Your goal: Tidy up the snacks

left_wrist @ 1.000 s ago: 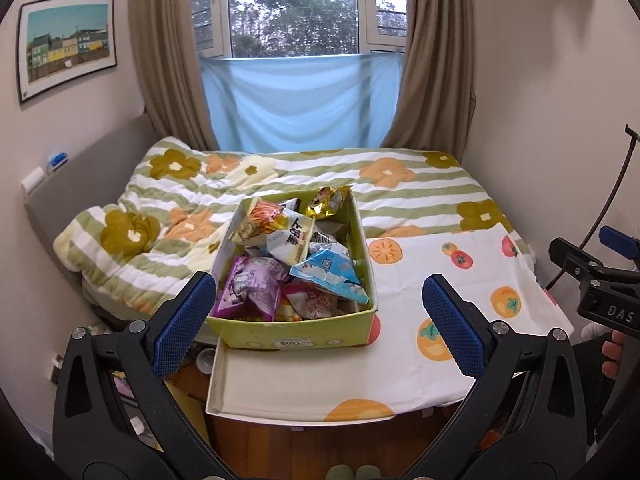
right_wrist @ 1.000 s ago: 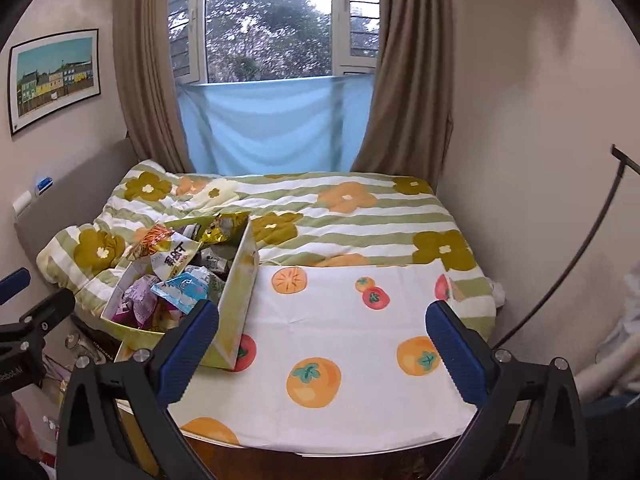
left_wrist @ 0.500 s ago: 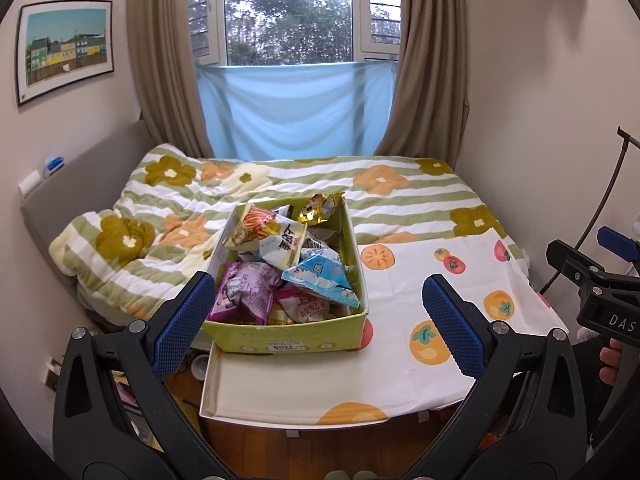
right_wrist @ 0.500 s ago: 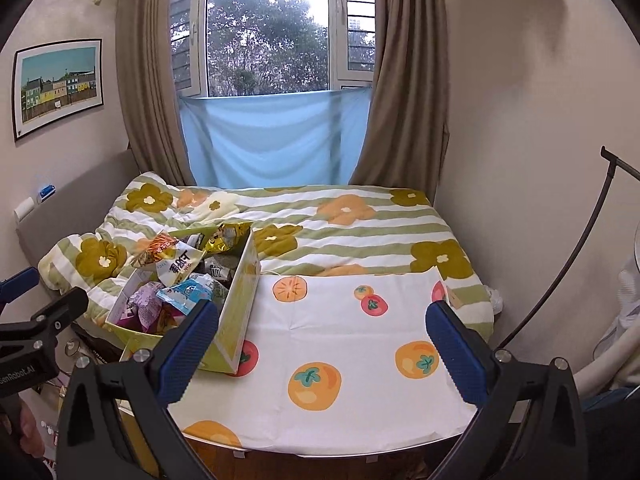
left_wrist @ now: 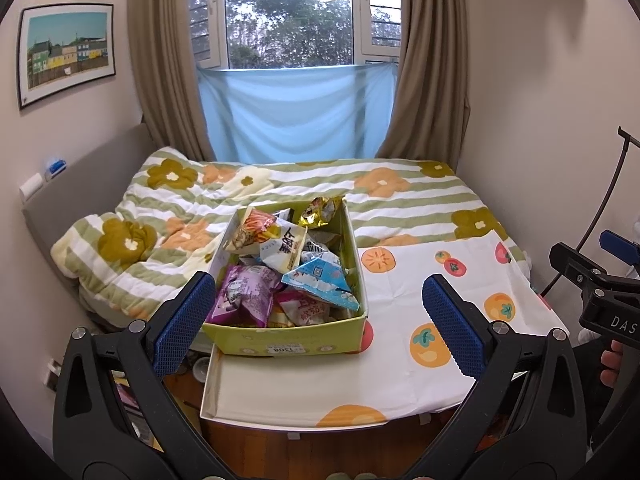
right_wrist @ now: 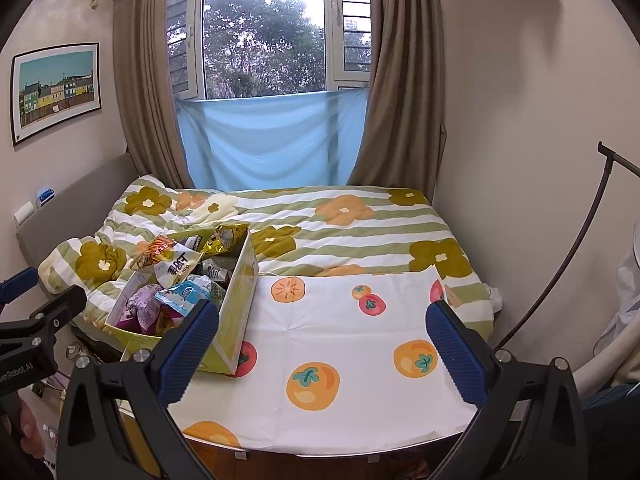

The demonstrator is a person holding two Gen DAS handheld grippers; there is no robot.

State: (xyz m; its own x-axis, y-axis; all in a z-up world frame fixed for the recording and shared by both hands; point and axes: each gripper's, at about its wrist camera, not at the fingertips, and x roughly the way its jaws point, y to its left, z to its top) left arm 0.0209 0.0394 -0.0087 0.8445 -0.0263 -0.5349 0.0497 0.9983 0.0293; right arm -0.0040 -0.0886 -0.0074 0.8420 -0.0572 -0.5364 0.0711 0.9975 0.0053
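A yellow-green cardboard box (left_wrist: pixel 288 338) stands on the left part of a table covered with a white fruit-print cloth (left_wrist: pixel 400 356). It is piled with snack bags: a purple bag (left_wrist: pixel 244 294), a light blue bag (left_wrist: pixel 320 280), a white bag (left_wrist: pixel 286 248), an orange bag (left_wrist: pixel 252 228) and a gold bag (left_wrist: pixel 322 212). The box also shows in the right wrist view (right_wrist: pixel 236 308). My left gripper (left_wrist: pixel 318 316) is open and empty, held back from the box. My right gripper (right_wrist: pixel 322 346) is open and empty, over the bare cloth (right_wrist: pixel 344 344) right of the box.
A bed with a green-striped flower quilt (left_wrist: pixel 304 188) lies behind the table. Walls close in on both sides, with a framed picture (left_wrist: pixel 66 50) on the left. A black stand pole (right_wrist: pixel 560 264) leans at the right. The window and curtains are at the back.
Both grippers have pulled back and risen a little, so the box and table look smaller and lower. Both grippers stayed open and empty.
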